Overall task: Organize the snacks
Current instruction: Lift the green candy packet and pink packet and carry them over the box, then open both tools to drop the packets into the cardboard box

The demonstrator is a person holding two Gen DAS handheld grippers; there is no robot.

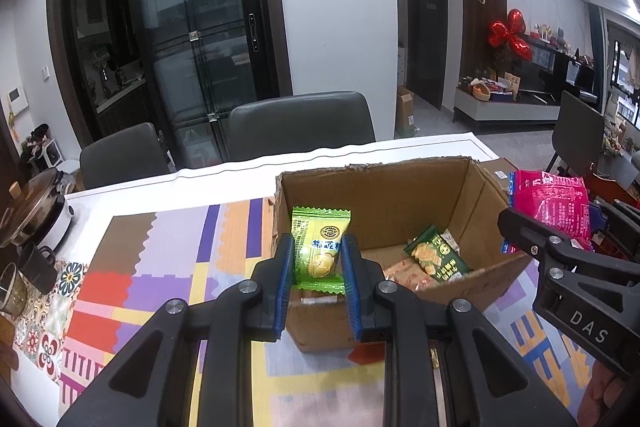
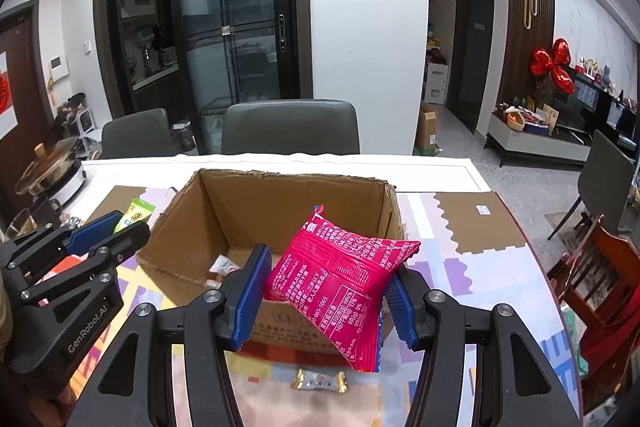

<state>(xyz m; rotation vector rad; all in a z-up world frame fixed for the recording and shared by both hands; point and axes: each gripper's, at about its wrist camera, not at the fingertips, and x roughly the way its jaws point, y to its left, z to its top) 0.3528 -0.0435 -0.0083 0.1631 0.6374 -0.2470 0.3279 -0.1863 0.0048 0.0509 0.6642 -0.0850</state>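
I am holding the left gripper (image 1: 316, 259) at centre frame, jaws closed on a green durian candy packet (image 1: 319, 249) hanging above the near rim of the cardboard box (image 1: 384, 195), ready for dropping. My right gripper (image 2: 324, 291) is clamping a pink snack bag (image 2: 340, 279), tilted over the box's near wall at lower centre. A small gold-wrapped candy (image 2: 319, 381) is lying outside, at the bottom.

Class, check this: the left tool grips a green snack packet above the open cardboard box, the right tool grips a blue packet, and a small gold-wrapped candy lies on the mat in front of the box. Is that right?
One detail is wrong: the right tool grips a pink packet, not a blue one, as the right wrist view shows. The rest holds: the left tool grips the green snack packet above the cardboard box, and the gold-wrapped candy lies before it.
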